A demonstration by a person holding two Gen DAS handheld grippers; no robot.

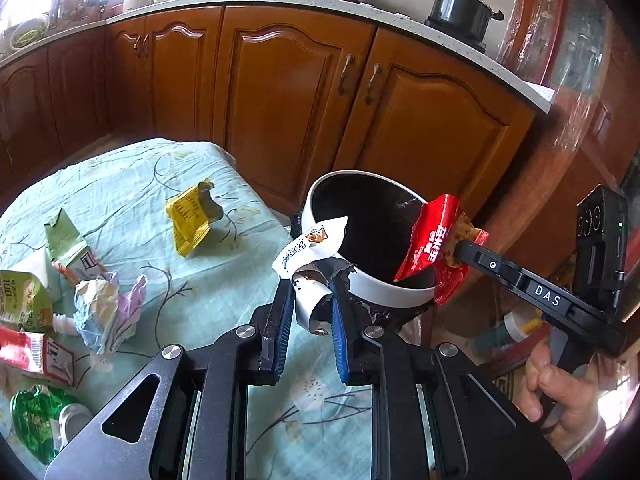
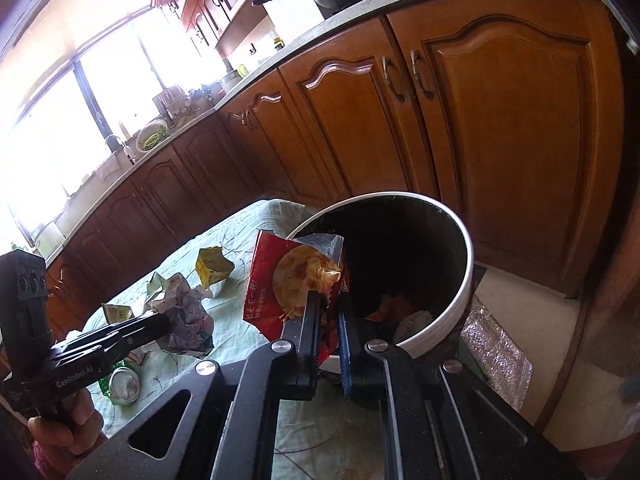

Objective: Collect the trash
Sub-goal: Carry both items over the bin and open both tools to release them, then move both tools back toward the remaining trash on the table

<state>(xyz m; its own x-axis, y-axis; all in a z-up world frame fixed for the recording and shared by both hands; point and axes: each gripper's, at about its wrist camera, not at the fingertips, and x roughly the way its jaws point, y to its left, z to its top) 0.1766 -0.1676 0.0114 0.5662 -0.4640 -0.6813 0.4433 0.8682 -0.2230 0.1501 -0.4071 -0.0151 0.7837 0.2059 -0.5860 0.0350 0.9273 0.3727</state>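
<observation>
Left wrist view shows the left gripper (image 1: 310, 300) with its fingers pinching a curled white wrapper (image 1: 310, 276) at the near rim of the white bin (image 1: 384, 292); the right gripper (image 1: 460, 250) pinches a red snack packet (image 1: 430, 246) over the bin's dark mouth; its finger tips are hidden by the packet. Right wrist view shows something, perhaps trash, at the bin's bottom, too dark to make out. More litter lies on the bench (image 1: 132, 184): a yellow packet (image 1: 192, 216), crumpled paper (image 1: 106, 314), cartons partly cut off at the left edge.
</observation>
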